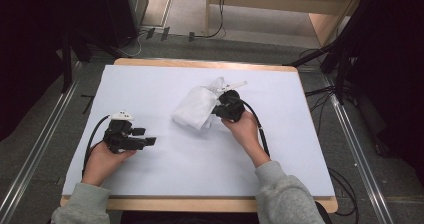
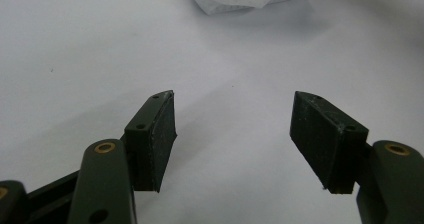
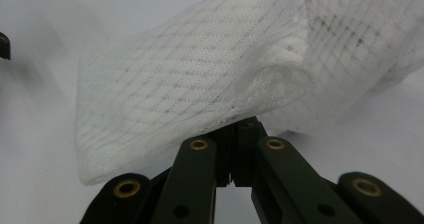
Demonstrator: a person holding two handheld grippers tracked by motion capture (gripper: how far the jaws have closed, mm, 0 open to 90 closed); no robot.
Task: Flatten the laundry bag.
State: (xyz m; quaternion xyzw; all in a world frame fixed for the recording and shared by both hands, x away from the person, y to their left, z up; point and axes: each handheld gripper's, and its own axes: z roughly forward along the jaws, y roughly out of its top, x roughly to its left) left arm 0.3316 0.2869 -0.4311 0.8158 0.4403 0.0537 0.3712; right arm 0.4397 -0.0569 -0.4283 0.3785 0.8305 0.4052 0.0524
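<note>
Cloth [image 1: 196, 108]: we judge it light, limp; pinch an edge.
Right gripper [image 3: 235, 151]: clamped on cloth.
Left gripper [image 2: 232, 139]: jaws apart, empty.

sleeves: grey sweatshirt cuffs [image 1: 82, 200] on both forearms
left gripper [image 1: 142, 137]: black, white plate on top, black cable
right gripper [image 3: 233, 156]: black, brass-coloured rivets on the linkage, black cable

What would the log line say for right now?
right claw: shut on cloth | left claw: open, nothing in it | cloth: partly lifted off table
</note>
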